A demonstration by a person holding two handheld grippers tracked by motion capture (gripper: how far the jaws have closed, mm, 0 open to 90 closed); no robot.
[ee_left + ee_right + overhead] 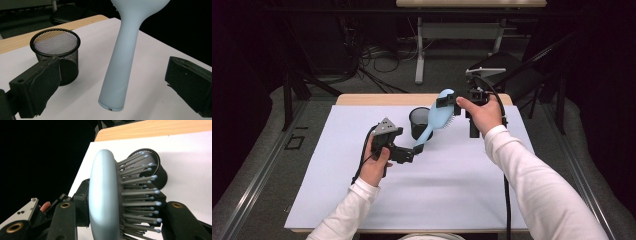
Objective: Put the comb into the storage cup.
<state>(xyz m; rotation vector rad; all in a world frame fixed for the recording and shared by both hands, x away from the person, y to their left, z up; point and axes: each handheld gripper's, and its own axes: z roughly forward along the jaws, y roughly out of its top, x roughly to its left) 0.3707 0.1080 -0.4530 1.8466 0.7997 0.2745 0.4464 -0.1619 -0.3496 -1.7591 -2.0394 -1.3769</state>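
Observation:
A light blue hairbrush [438,114] hangs tilted above the white sheet, head up to the right and handle down to the left. My right gripper [449,102] is shut on the brush head [102,200], one jaw on its smooth back and the other against the grey bristles [140,195]. My left gripper [413,151] is open around the handle end [120,75]. Its jaws stand wide apart with clear gaps on both sides of the handle. A black mesh cup [418,122] stands upright on the sheet just behind the handle.
The white sheet [437,195] covers most of a wooden table [377,99]; its far edge lies right behind the cup [55,42]. Beyond the table are dark floor, cables [377,57] and another desk's legs [419,50].

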